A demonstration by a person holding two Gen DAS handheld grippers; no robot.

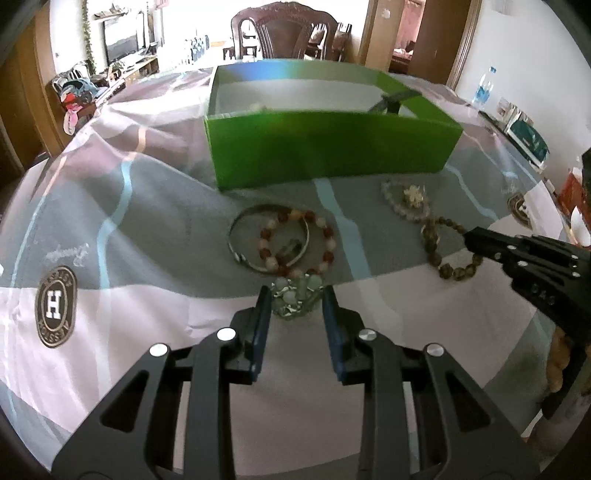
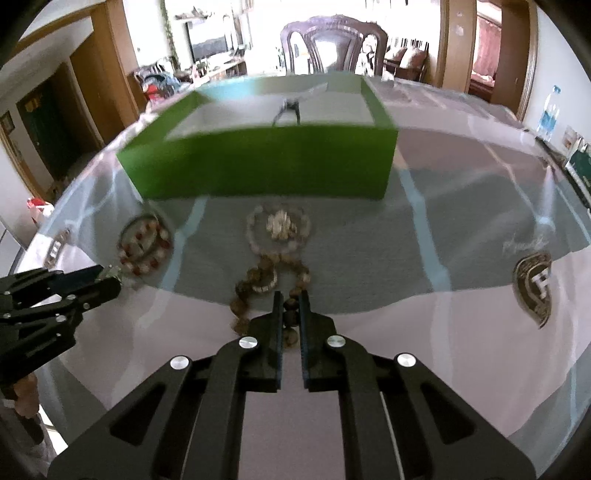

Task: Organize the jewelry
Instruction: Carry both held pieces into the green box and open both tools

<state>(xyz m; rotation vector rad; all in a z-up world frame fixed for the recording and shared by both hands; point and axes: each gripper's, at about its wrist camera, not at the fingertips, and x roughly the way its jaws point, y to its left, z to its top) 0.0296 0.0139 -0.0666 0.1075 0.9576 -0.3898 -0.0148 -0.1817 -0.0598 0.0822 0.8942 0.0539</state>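
My left gripper [image 1: 296, 291] is low over the patterned cloth, shut on a bunched pale green bead bracelet [image 1: 295, 304]. Just beyond it lie a silver bangle [image 1: 236, 236] and a red-and-white bead bracelet [image 1: 328, 236], overlapping. My right gripper [image 2: 290, 295] is shut on the near loop of a brown bead bracelet [image 2: 258, 280], whose beads show between the narrow jaws. A clear bead bracelet [image 2: 279, 229] with a flower charm lies past it. Behind all this stands an open green box [image 1: 325, 147] with a dark item [image 2: 288, 107] inside. Each gripper also appears in the other's view, the right one [image 1: 469, 236] and the left one [image 2: 112, 276].
The table wears a grey, pink and white cloth [image 1: 110, 229] with round logo badges [image 1: 55, 306]. A dark wooden chair [image 1: 284, 29] stands behind the box. A water bottle [image 2: 550, 114] and small boxes [image 1: 528, 140] sit along the right edge.
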